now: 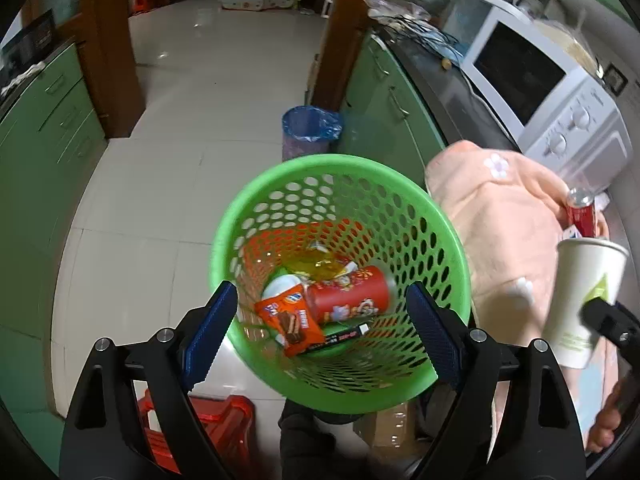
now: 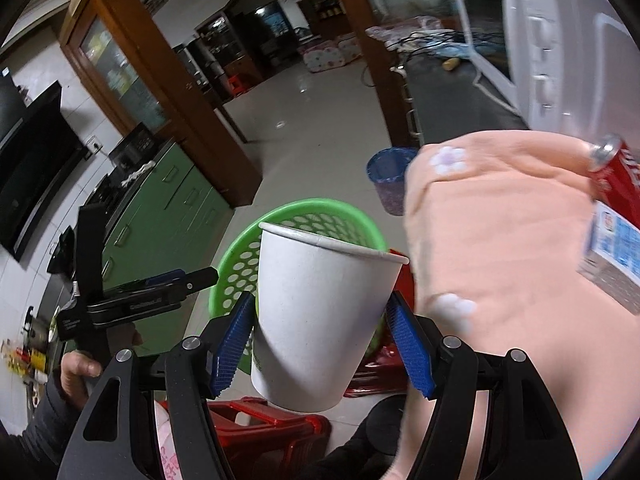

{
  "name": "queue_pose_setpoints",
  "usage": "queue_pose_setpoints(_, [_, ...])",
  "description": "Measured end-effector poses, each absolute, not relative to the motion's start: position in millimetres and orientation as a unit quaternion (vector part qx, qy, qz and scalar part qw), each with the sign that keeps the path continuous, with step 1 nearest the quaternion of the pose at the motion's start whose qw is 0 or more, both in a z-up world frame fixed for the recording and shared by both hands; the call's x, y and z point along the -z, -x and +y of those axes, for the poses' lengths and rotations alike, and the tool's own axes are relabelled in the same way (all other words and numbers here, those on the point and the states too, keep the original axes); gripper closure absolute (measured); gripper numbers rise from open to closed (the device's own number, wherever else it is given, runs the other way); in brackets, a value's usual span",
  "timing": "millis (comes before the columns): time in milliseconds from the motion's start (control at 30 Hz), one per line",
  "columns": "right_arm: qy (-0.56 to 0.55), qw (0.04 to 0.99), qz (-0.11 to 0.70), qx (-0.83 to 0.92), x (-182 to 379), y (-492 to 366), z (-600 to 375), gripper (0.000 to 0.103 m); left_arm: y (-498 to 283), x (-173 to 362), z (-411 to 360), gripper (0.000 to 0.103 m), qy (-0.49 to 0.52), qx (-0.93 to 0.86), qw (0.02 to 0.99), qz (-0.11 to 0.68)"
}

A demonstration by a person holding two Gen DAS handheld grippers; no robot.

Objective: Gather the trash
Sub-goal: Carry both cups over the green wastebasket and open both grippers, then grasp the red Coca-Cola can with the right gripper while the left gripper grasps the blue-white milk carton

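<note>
A green perforated basket (image 1: 340, 200) holds a red tube-shaped can (image 1: 348, 296), an orange wafer packet (image 1: 294, 320), a black bar and a yellow wrapper. My left gripper (image 1: 324, 332) hangs open over the basket's near rim, and its blue pads (image 1: 212, 332) touch nothing. My right gripper (image 2: 320, 344) is shut on a white paper cup (image 2: 320, 312), which it holds tilted in the air. The basket (image 2: 240, 264) lies just behind the cup. In the left wrist view that cup (image 1: 584, 300) is at the right, beside the basket. A red cola can (image 2: 616, 172) and a blue-white carton (image 2: 612, 244) lie on a pink cloth.
The pink flowered cloth (image 1: 500, 220) covers the counter edge at the right, below a white microwave oven (image 1: 552, 92). A blue-lined bin (image 1: 310, 130) stands on the tiled floor beside green cabinets (image 1: 384, 92). Red plastic stools (image 1: 216, 420) sit under the basket. A hand (image 2: 80, 368) grips the left tool.
</note>
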State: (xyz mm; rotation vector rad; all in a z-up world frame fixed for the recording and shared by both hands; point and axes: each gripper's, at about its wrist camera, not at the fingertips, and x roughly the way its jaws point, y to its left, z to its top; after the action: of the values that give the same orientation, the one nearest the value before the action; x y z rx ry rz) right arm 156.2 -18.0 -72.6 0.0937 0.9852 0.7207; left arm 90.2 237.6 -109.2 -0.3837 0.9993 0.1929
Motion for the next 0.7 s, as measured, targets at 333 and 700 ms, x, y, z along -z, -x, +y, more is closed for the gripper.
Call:
queue_pose_setpoints(333, [-0.042,0.795,0.483,-0.365,91,-162,32,0.030,-76,101,253,0.016,0.198,-0.107,0.858,0.461])
queue_pose_setpoints(700, [-0.045,0.801,0.472,-0.365,83,-151,15,0.027,-75,98,248,0.016,0.199,-0.099,0.860,0.459])
